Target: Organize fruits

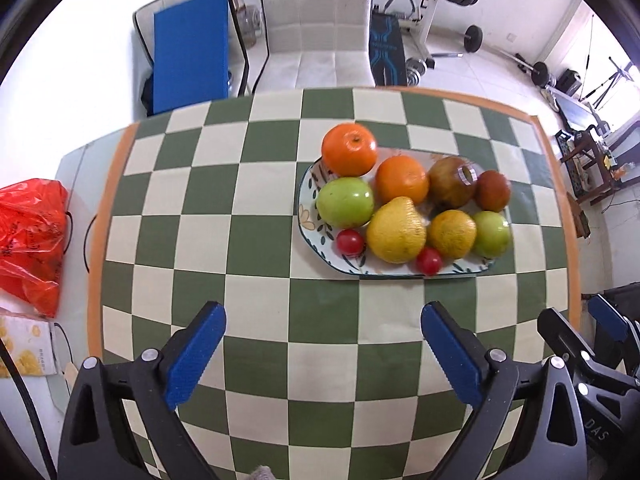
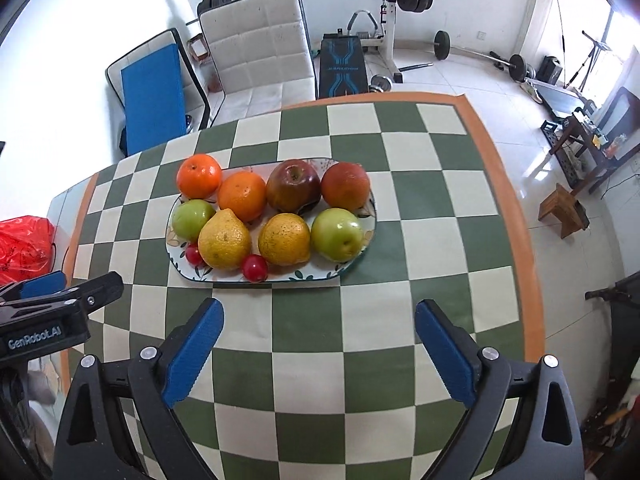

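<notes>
An oval patterned plate (image 1: 306,216) (image 2: 280,276) on the checkered tablecloth holds oranges (image 1: 401,179) (image 2: 242,195), green apples (image 1: 345,202) (image 2: 337,234), yellow lemons (image 1: 396,230) (image 2: 225,239), a dark red apple (image 2: 293,185) and two cherry tomatoes (image 1: 350,242) (image 2: 255,267). One orange (image 1: 349,149) (image 2: 199,175) rests at the plate's far left end. My left gripper (image 1: 322,354) is open above the cloth, short of the plate, nothing between its blue pads. My right gripper (image 2: 318,352) is open too, in front of the plate, and its body also shows in the left wrist view (image 1: 592,344).
A red plastic bag (image 1: 30,240) and a yellow-printed packet (image 1: 24,354) lie off the cloth's left edge. A padded white chair (image 1: 316,28) stands behind the table. Gym equipment fills the floor beyond. A wooden stool (image 2: 562,210) stands right of the table.
</notes>
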Action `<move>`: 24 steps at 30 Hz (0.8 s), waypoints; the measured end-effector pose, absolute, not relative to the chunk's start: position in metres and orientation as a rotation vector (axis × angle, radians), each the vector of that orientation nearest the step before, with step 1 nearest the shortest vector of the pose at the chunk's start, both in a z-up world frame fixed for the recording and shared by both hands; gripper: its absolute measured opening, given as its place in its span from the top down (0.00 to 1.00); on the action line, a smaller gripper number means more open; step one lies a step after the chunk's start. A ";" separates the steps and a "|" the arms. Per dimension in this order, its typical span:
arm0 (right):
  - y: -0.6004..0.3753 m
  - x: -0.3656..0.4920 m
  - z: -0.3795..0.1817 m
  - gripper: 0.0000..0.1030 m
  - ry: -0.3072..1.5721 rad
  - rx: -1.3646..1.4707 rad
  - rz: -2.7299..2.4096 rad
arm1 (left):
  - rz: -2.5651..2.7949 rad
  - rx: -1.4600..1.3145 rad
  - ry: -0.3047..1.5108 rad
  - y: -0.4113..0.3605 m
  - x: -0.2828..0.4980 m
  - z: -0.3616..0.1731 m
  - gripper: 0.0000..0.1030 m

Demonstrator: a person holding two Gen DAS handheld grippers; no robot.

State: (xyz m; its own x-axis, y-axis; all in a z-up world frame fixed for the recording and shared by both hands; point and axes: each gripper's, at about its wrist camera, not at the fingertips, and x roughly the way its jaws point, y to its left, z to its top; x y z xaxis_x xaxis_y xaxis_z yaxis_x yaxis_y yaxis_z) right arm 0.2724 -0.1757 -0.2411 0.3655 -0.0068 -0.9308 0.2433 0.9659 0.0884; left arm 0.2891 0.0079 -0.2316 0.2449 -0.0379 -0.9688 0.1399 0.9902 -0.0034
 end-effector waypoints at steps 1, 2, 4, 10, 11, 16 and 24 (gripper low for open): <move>-0.177 0.270 -0.236 0.04 1.183 0.226 -0.161 | -0.119 0.089 1.307 0.007 0.285 -0.226 0.03; -0.179 0.266 -0.231 0.04 1.177 0.223 -0.158 | -0.113 0.087 1.288 0.006 0.281 -0.219 0.03; -0.181 0.260 -0.220 0.04 1.165 0.215 -0.157 | -0.100 0.088 1.266 0.004 0.273 -0.208 0.03; -0.184 0.237 -0.179 0.04 1.106 0.175 -0.148 | -0.086 0.056 1.205 0.003 0.247 -0.170 0.03; -0.185 0.231 -0.169 0.04 1.093 0.170 -0.144 | -0.086 0.055 1.192 0.003 0.242 -0.163 0.03; -0.184 0.204 -0.128 0.04 1.038 0.156 -0.130 | -0.105 0.047 1.135 -0.001 0.218 -0.127 0.03; -0.183 0.154 -0.058 0.04 0.942 0.157 -0.116 | -0.146 0.049 1.044 -0.008 0.176 -0.070 0.03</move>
State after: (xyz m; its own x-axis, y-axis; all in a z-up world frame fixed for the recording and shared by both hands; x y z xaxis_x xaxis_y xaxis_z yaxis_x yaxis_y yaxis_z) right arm 0.1543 -0.1830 -0.0584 0.5829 -0.0304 -0.8119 0.1674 0.9824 0.0833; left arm 0.1765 -0.0082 -0.0698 0.4940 -0.0974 -0.8640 0.1436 0.9892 -0.0294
